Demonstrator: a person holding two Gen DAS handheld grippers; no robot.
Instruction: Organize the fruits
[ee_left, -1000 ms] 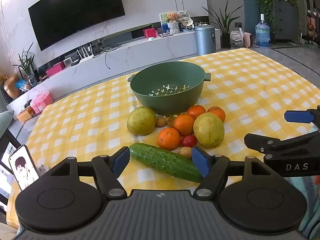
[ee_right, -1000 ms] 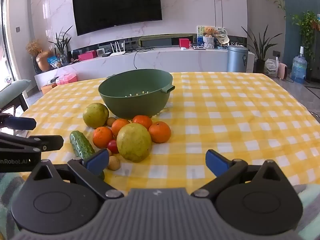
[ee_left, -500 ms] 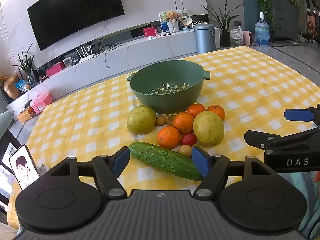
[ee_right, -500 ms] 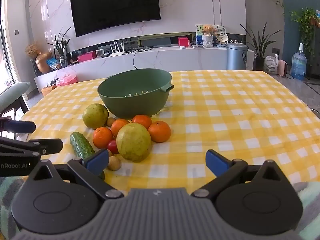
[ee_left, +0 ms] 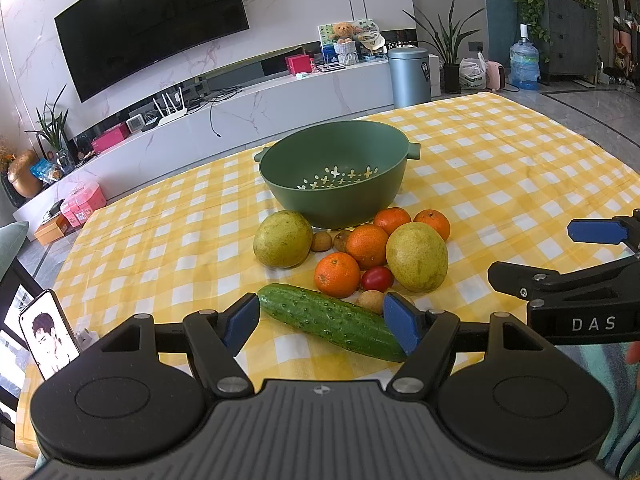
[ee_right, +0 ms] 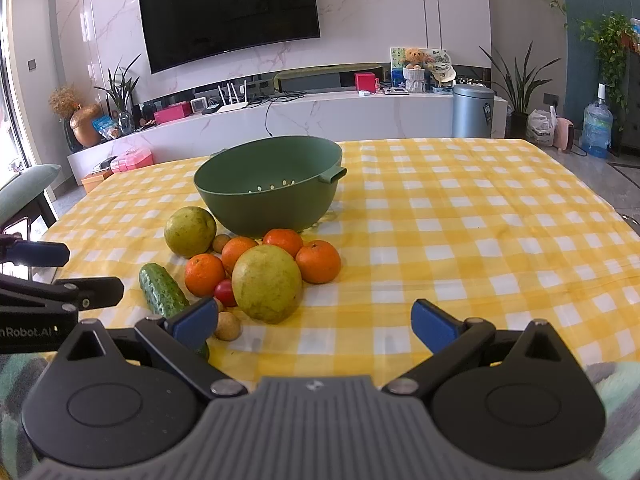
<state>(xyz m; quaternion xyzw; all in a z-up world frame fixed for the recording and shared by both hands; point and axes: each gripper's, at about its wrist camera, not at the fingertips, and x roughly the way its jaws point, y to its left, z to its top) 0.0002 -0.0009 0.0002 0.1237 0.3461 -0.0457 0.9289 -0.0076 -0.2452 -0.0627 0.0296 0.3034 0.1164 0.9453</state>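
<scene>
A tight heap of fruit lies on the yellow-and-white checked cloth (ee_left: pixel 500 168), just in front of the green bowl (ee_left: pixel 336 204). Four round oranges (ee_left: pixel 337 275) with dimpled peel sit in the middle, flanked by two large yellow-green pears (ee_left: pixel 416 257), smooth and speckled, one to each side. A small glossy tomato (ee_left: pixel 377 278) is wedged between the near orange and the right-hand pear. Several little brown fruits (ee_left: pixel 321 241), dull-skinned and round, are tucked among them; what kind they are cannot be told. A long bumpy cucumber (ee_left: pixel 332 322) lies slantwise nearest the cameras.

The bowl is matt plastic with a stubby handle on each side and cross-shaped drain holes in its bottom. Nothing is in it.

The left gripper (ee_left: pixel 322 324) hangs over the near table edge with its blue pads (ee_left: pixel 242 322) spread wide; the cucumber shows between them, apparently beyond and untouched. The right gripper (ee_right: pixel 314 326) is likewise wide apart, with only bare cloth between its pads and nothing gripped.
</scene>
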